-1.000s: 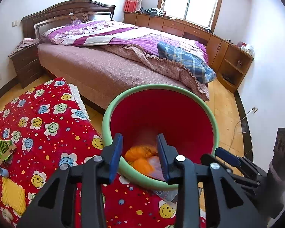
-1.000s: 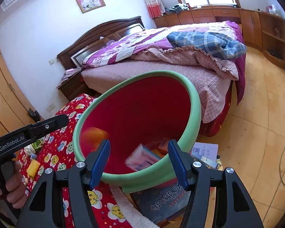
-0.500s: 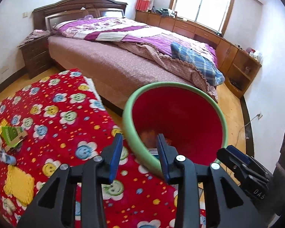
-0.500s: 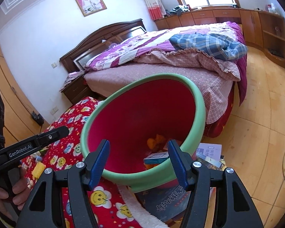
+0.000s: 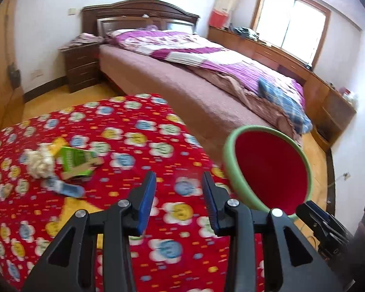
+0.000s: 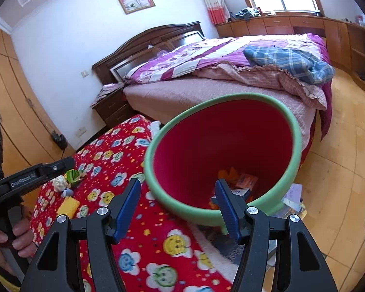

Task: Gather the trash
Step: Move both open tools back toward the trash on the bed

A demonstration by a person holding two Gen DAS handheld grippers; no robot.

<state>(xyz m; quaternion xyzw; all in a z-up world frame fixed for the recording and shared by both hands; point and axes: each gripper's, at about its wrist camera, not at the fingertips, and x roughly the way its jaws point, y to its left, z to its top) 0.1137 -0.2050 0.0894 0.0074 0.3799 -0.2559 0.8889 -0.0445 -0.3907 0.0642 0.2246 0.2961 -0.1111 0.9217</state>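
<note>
Now we are between pieces: both tools are empty, and the next trash lies on the red smiley-flower cloth (image 5: 124,131). Our left gripper (image 5: 180,199) has its jaws apart with nothing between them; they have just been opening a little. It points toward the small heap at the left of the cloth: a crumpled white wad (image 5: 40,161), a green carton (image 5: 79,161) and a blue wrapper (image 5: 65,188), lying close together, some touching. A yellow piece (image 6: 68,206) sits nearer us. Our right gripper (image 6: 177,206) also stands released, empty, over the near rim of the red bin with the green rim (image 6: 231,155), which already holds several scraps. To do this well, we should pick one piece, likely the carton, straddle its edge cleanly, avoid pinching the cloth, then carry it over the rim.
</note>
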